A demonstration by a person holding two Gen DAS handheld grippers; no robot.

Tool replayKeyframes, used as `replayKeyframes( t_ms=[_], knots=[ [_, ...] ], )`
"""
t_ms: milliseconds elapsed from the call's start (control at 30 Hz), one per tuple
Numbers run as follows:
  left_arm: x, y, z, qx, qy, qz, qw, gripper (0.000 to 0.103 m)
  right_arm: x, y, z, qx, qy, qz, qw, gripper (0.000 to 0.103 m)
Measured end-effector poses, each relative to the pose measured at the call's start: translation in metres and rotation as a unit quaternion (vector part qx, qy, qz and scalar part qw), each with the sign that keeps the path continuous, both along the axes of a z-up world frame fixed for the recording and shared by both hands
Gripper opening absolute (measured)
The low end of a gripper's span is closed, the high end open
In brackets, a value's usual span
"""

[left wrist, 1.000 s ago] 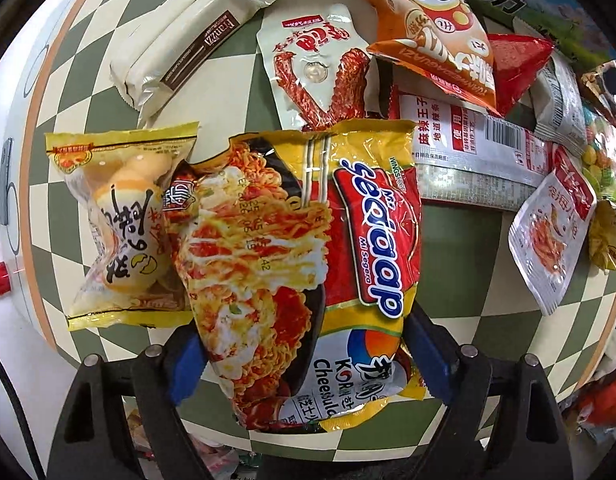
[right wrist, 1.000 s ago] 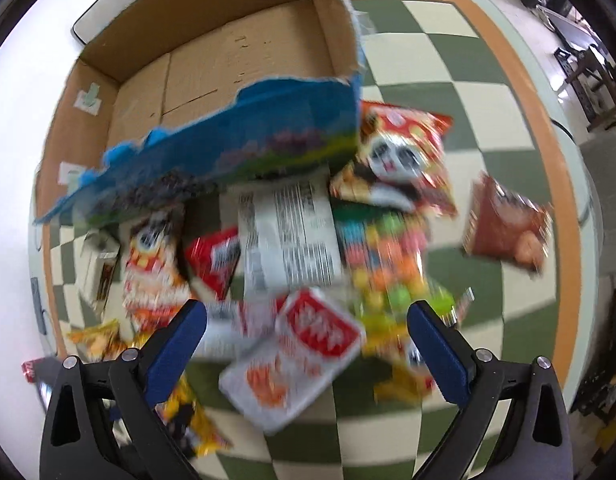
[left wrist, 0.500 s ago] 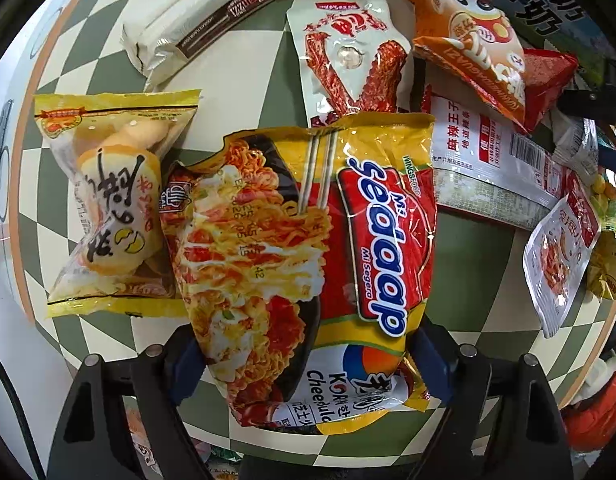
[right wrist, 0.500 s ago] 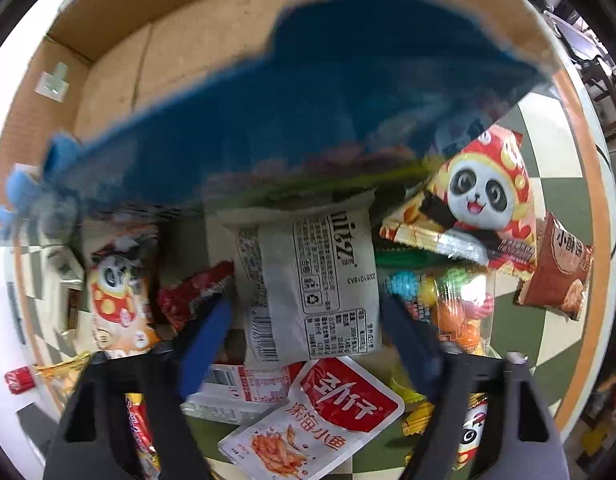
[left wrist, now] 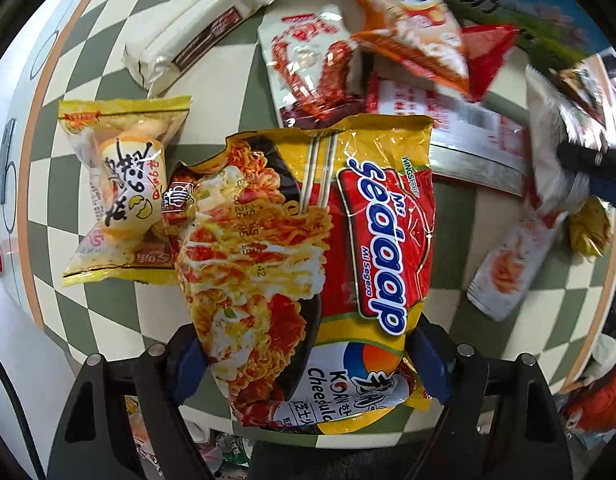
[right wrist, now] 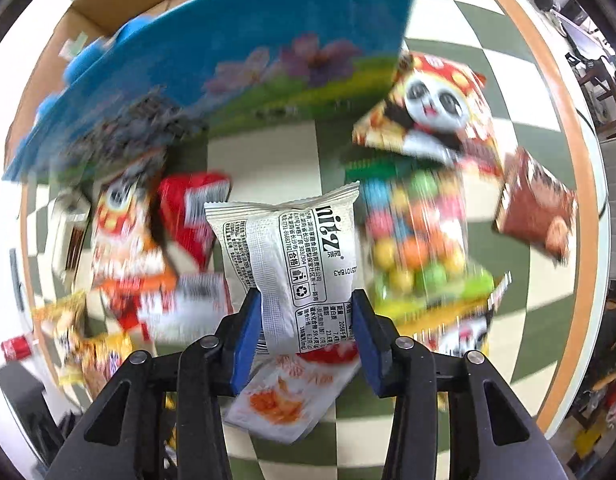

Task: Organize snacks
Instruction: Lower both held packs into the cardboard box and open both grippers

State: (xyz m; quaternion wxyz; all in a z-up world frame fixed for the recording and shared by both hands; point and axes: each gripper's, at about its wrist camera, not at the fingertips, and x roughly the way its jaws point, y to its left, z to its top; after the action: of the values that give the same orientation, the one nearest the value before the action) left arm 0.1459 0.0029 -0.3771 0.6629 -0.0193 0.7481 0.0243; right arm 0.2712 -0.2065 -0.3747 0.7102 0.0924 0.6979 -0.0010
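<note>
A yellow-and-red Sedaap noodle packet (left wrist: 308, 240) hangs over the checkered table (left wrist: 107, 312), with my left gripper (left wrist: 310, 360) shut on its lower end, blue pads pressed into both sides. In the right wrist view a white mizz snack packet (right wrist: 287, 248) stands between the blue pads of my right gripper (right wrist: 305, 328). Those jaws are closing and both pads press its sides. The packet looks sharp while the pile beneath is blurred. Under it lies a white-and-red sachet (right wrist: 291, 396).
A cardboard box with a blue printed side (right wrist: 247, 48) stands at the back. Around it lie a panda packet (right wrist: 428, 108), a bag of coloured candy balls (right wrist: 420, 248) and a brown packet (right wrist: 536, 208). A yellow bun packet (left wrist: 123, 188) and a white wafer pack (left wrist: 187, 36) lie on the left.
My right gripper came down over the white packet, closed from wide open onto it and raised it off the pile. The left gripper kept its hold on the noodle packet.
</note>
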Motion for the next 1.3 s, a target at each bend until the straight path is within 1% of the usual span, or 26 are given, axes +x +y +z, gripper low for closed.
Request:
replayKeyframes(
  t_ms=[133,233,333,367,400,433,500,533,567,600,633,700,733,767,867,933,967,1000,1033,1133,1167,1200,1300],
  knots=[
    [0.003,0.001,0.017,-0.003,-0.019,-0.009,0.9998,0.085,-0.022,-0.01,0.015,0.018,-0.003,0.002,1.0,0.046],
    [0.007,-0.001,0.037,-0.014,-0.039,-0.018,0.999,0.085,-0.032,-0.02,0.03,0.033,-0.008,0.0,0.999,0.046],
    [0.019,-0.001,0.061,-0.027,-0.062,-0.029,0.9973,0.085,-0.047,-0.026,0.053,0.053,-0.018,-0.004,0.998,0.046],
    [0.027,0.0,0.074,-0.033,-0.073,-0.034,0.9962,0.085,-0.066,-0.02,0.056,0.06,-0.023,-0.005,0.998,0.046],
    [0.034,0.0,0.085,-0.037,-0.081,-0.036,0.9954,0.085,-0.068,-0.023,0.068,0.071,-0.03,-0.009,0.997,0.046],
    [0.043,0.0,0.096,-0.042,-0.089,-0.039,0.9944,0.085,-0.069,-0.011,0.076,0.078,-0.036,-0.011,0.996,0.046],
    [0.064,0.002,0.118,-0.056,-0.1,-0.045,0.9924,0.085,-0.065,-0.005,0.095,0.094,-0.054,-0.015,0.994,0.046],
    [0.074,0.003,0.128,-0.06,-0.105,-0.047,0.9915,0.085,-0.061,-0.008,0.112,0.105,-0.067,-0.018,0.992,0.046],
    [0.088,0.004,0.138,-0.065,-0.112,-0.048,0.9904,0.085,-0.055,0.001,0.117,0.11,-0.076,-0.019,0.991,0.046],
    [0.107,0.005,0.15,-0.069,-0.122,-0.05,0.9889,0.085,-0.049,0.0,0.128,0.116,-0.085,-0.02,0.989,0.046],
    [0.12,0.002,0.157,-0.069,-0.126,-0.052,0.9882,0.085,-0.041,0.0,0.139,0.124,-0.096,-0.021,0.987,0.046],
    [0.163,-0.002,0.174,-0.065,-0.143,-0.066,0.9854,0.085,-0.021,-0.002,0.159,0.13,-0.118,-0.023,0.984,0.046],
    [0.174,-0.003,0.178,-0.062,-0.148,-0.069,0.9846,0.085,-0.01,0.003,0.161,0.129,-0.125,-0.023,0.983,0.046],
    [0.193,-0.003,0.181,-0.058,-0.153,-0.074,0.9838,0.085,0.005,0.002,0.166,0.127,-0.134,-0.023,0.983,0.046],
    [0.243,-0.01,0.179,-0.06,-0.146,-0.083,0.9839,0.085,0.054,0.004,0.168,0.107,-0.146,-0.022,0.983,0.046],
    [0.281,-0.014,0.162,-0.066,-0.126,-0.095,0.9853,0.085,0.09,0.004,0.16,0.096,-0.144,-0.025,0.985,0.046],
    [0.287,-0.02,0.161,-0.067,-0.12,-0.099,0.9856,0.085,0.106,0.004,0.156,0.095,-0.144,-0.024,0.985,0.046],
    [0.305,-0.022,0.146,-0.068,-0.107,-0.108,0.986,0.085,0.121,0.005,0.151,0.095,-0.138,-0.023,0.986,0.046],
    [0.313,-0.027,0.146,-0.067,-0.102,-0.108,0.9866,0.085,0.14,0.005,0.142,0.089,-0.13,-0.026,0.987,0.046],
    [0.347,-0.03,0.109,-0.077,-0.073,-0.114,0.9878,0.085,0.177,0.006,0.126,0.075,-0.117,-0.022,0.99,0.046],
    [0.354,-0.034,0.106,-0.08,-0.065,-0.116,0.988,0.085,0.187,0.006,0.118,0.07,-0.114,-0.02,0.991,0.046],
    [0.363,-0.034,0.094,-0.084,-0.053,-0.117,0.9882,0.085,0.196,0.006,0.11,0.066,-0.108,-0.017,0.992,0.046],
    [0.378,-0.04,0.077,-0.082,-0.035,-0.119,0.9888,0.085,0.22,0.006,0.089,0.056,-0.091,-0.015,0.994,0.046]
  ],
)
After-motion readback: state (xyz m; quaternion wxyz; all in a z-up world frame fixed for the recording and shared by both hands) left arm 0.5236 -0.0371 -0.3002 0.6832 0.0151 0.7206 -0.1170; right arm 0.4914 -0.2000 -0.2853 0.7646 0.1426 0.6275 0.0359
